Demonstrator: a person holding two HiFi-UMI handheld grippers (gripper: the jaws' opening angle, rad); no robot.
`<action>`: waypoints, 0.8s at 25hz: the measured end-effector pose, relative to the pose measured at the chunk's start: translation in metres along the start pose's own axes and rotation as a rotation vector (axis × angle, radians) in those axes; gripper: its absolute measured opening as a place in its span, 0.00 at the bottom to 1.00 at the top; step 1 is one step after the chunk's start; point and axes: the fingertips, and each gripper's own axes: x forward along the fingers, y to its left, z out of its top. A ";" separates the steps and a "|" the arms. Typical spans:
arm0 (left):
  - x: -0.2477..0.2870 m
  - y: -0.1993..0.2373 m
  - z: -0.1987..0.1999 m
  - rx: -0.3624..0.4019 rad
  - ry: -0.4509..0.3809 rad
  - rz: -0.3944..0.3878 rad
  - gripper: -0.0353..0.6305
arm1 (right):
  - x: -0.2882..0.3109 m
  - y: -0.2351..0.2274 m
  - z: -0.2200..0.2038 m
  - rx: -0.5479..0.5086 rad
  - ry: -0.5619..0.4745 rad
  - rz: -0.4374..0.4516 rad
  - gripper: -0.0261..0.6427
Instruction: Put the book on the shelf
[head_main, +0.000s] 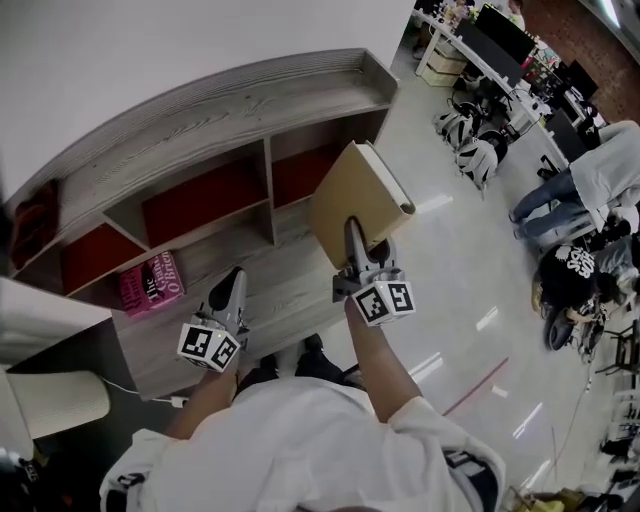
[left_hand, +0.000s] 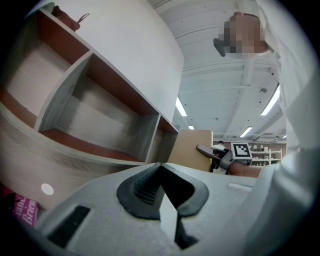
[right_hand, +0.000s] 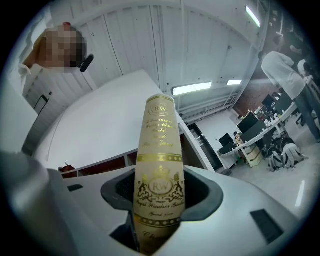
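Two grippers in play and one book to shelve. The right gripper (head_main: 353, 234) is clamped on the book (head_main: 356, 192), holding it upright in mid-air in front of the right end of the shelf (head_main: 230, 110), clear of every compartment. The left gripper (head_main: 233, 283) hangs low over the bottom ledge with its jaws pressed together on nothing, and the left gripper view confirms it (left_hand: 160, 169).

From the right gripper view (right_hand: 160, 202) the book (right_hand: 159, 160) shows a cream spine standing straight up between the jaws, with gold lettering, gold bands and an ornate "RW" crest. From the head view its cover is plain tan, with pale page edges along the right side.

The shelf is grey wood-grain with dark red back panels, and I count three red-backed openings in the head view. What look like two pink books (head_main: 150, 284) lie side by side on the lower level at the left. One dark bag (head_main: 30, 225) sits at the far left end.

Behind the shelf is a white wall. The pale floor (head_main: 460, 260) is glossy and reflects the ceiling lights, and desks with monitors (head_main: 505, 35) run along the far right, with people beside them
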 end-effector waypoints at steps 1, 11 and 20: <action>0.003 0.001 0.003 0.007 -0.008 0.017 0.08 | 0.008 -0.006 0.000 0.011 -0.002 0.008 0.37; 0.057 0.002 0.012 0.046 -0.036 0.095 0.08 | 0.081 -0.048 -0.009 0.082 0.007 0.053 0.37; 0.060 0.027 0.008 0.048 -0.034 0.188 0.08 | 0.132 -0.060 -0.039 0.095 0.042 0.049 0.37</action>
